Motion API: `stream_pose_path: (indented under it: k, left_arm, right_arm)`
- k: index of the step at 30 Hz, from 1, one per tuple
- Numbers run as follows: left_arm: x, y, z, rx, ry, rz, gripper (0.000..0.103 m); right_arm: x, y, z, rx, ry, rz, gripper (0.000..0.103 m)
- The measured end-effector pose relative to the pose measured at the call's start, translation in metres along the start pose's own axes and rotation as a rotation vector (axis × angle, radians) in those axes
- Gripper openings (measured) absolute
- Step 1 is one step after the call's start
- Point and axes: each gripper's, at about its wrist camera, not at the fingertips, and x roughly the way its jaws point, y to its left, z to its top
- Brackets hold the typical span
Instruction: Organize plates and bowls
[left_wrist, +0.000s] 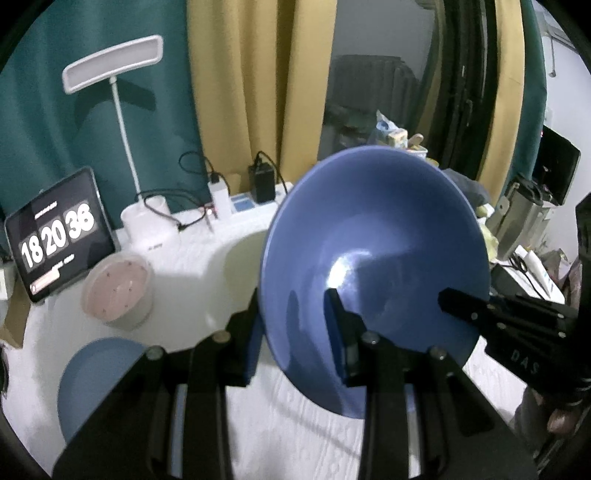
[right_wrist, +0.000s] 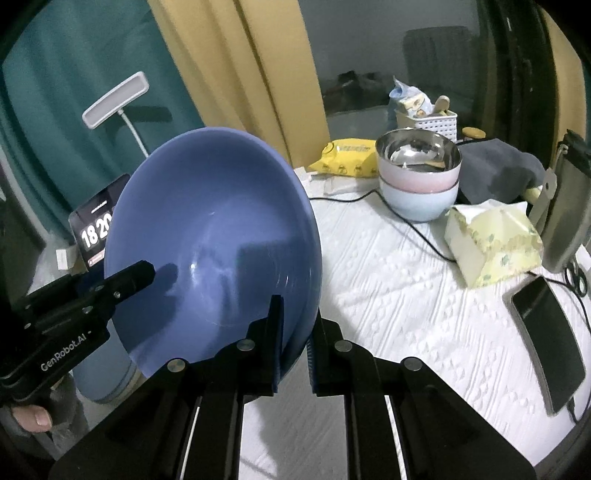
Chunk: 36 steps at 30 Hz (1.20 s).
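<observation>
A large blue bowl (left_wrist: 373, 236) hangs tilted above the white table, held by its rim from two sides. My left gripper (left_wrist: 295, 306) is shut on the bowl's left rim, one finger inside and one outside. My right gripper (right_wrist: 295, 321) is shut on the opposite rim of the same blue bowl (right_wrist: 214, 229). Each camera sees the other tool: the right gripper (left_wrist: 448, 301) and the left gripper (right_wrist: 142, 275). A blue plate (left_wrist: 96, 376) lies flat on the table below left. A steel-lined pink bowl (right_wrist: 419, 166) sits nested in a pale blue bowl (right_wrist: 417, 203) at the back.
A tablet clock (left_wrist: 59, 236), a white lamp (left_wrist: 110, 62) and a pink-lidded tub (left_wrist: 118, 291) stand at the left. A tissue box (right_wrist: 491, 243), a phone (right_wrist: 550, 339), a yellow pack (right_wrist: 347, 155) and cables lie on the right of the table (right_wrist: 388, 295).
</observation>
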Motion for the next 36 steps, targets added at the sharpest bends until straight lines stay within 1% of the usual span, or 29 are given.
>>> stream_pose_path:
  k: [6, 9, 13, 17, 22, 25, 27, 30, 36]
  left_arm:
    - [0.001, 0.012, -0.026, -0.038, 0.052, -0.011, 0.032]
    - [0.004, 0.016, -0.041, -0.053, 0.089, -0.022, 0.032]
    - [0.008, 0.022, -0.060, -0.074, 0.138, -0.029, 0.032]
    - [0.009, 0.027, -0.076, -0.094, 0.187, -0.043, 0.032]
    - [0.008, 0.026, -0.091, -0.097, 0.222, -0.059, 0.032]
    - [0.007, 0.027, -0.094, -0.092, 0.232, -0.065, 0.032]
    - [0.005, 0.028, -0.094, -0.085, 0.230, -0.062, 0.032]
    - [0.000, 0.032, -0.090, -0.080, 0.225, -0.040, 0.034]
    - [-0.009, 0.046, -0.078, -0.086, 0.200, -0.014, 0.036]
  right_arm:
    - [0.002, 0.009, -0.017, -0.017, 0.055, 0.010, 0.013]
    - [0.008, 0.011, -0.028, -0.016, 0.102, 0.021, 0.017]
    - [0.015, 0.015, -0.039, -0.019, 0.153, 0.028, 0.017]
    - [0.019, 0.017, -0.045, -0.019, 0.191, 0.044, 0.021]
    - [0.024, 0.020, -0.050, -0.031, 0.231, 0.048, 0.024]
    - [0.025, 0.021, -0.049, -0.041, 0.238, 0.066, 0.028]
    - [0.024, 0.023, -0.047, -0.056, 0.232, 0.074, 0.037]
    - [0.021, 0.023, -0.043, -0.082, 0.212, 0.053, 0.040]
    - [0.015, 0.018, -0.032, -0.091, 0.174, 0.032, 0.040]
